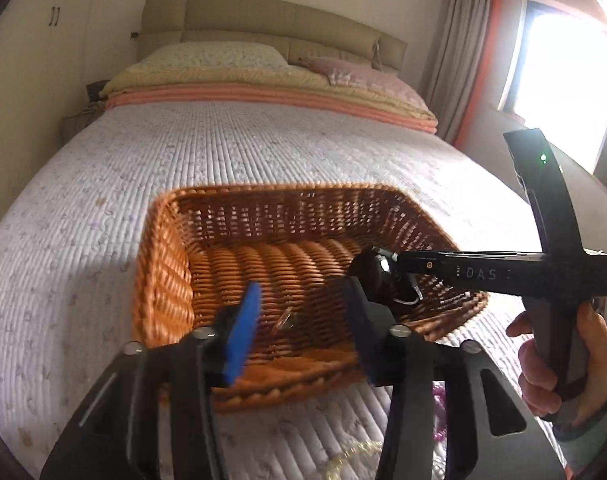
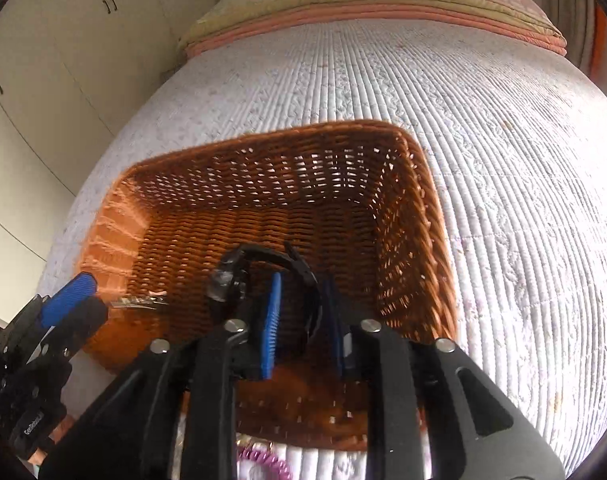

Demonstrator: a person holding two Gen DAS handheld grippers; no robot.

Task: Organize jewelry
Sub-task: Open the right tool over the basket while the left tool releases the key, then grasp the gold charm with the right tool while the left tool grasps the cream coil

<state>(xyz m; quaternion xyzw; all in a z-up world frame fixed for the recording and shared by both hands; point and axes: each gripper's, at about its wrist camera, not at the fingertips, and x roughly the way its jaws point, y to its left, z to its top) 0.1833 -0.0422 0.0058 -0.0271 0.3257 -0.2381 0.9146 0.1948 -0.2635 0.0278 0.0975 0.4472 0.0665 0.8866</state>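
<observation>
Black plastic wristwatch [image 2: 263, 276] hangs over the orange wicker basket [image 2: 407, 216], pinched by its strap in the right tool [image 2: 301, 320]. Light, floppy band; grip near the stiff case. Left tool [image 1: 303, 328] is spread, empty.

right claw [image 2: 301, 320] gripping black watch [image 2: 263, 264], over wicker basket [image 2: 407, 216]

Daylight blows out the window [image 1: 563, 64] at right, the basket [image 1: 239, 216] is motion-blurred, and fisheye bends the edges.
</observation>
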